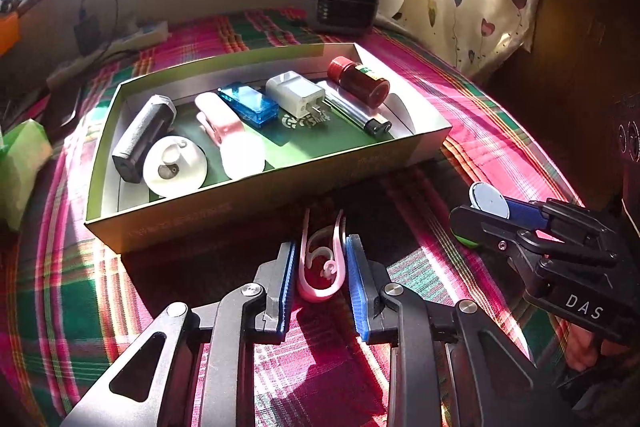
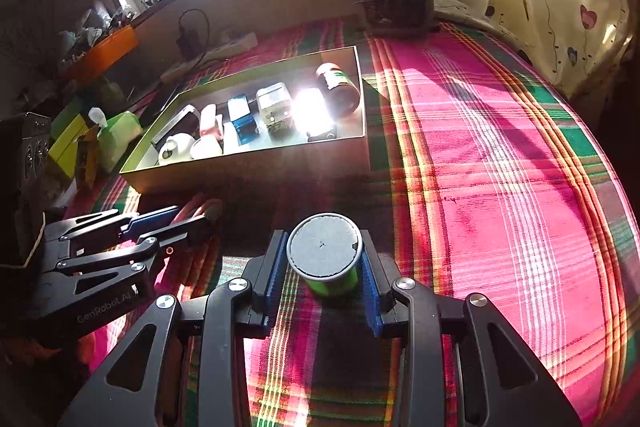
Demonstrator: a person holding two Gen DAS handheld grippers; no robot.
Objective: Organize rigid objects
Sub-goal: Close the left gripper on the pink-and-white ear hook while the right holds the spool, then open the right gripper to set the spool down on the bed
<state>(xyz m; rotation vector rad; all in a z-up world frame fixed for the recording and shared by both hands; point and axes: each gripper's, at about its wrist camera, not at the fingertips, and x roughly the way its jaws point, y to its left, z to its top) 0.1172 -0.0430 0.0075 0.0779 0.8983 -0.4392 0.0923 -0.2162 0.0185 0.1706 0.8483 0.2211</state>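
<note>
box (image 1: 256, 187): open cardboard tray on the plaid cloth (image 2: 500, 187), far of both grippers; it looks to be the collecting place, since the small hard things already lie inside it in a row
inside the box: dark block (image 1: 142, 139) at left, white hook (image 1: 174, 165) near it, pink clip (image 1: 220, 123), blue case (image 1: 248, 105), white plug (image 1: 294, 95), lighter (image 1: 356, 115), red-capped bottle (image 1: 358, 81) at the far right
pink hook (image 1: 320, 263): a u-shaped plastic piece lying on the cloth just near of the box's front wall, its open ends pointing far toward the box
left gripper (image 1: 320, 267): pointing steeply down over the cloth, blue pads on either side of the pink hook and pressing its two outer legs, so pinching it; judged to be the grasp before a lift into the box
pink hook relative to left gripper: between the fingertips, its closed bend toward the camera, its legs reaching past the tips
green tin (image 2: 328, 263): a small round can with a grey lid, standing upright, to the right of the pink hook
right gripper (image 2: 326, 267): clamped on the green tin's sides, pads touching left and right
green tin relative to box: near and to the right of it, apart from the wall
next, as a judgement: both pieces want carrying far and over the front wall, into bare floor in the box
</note>
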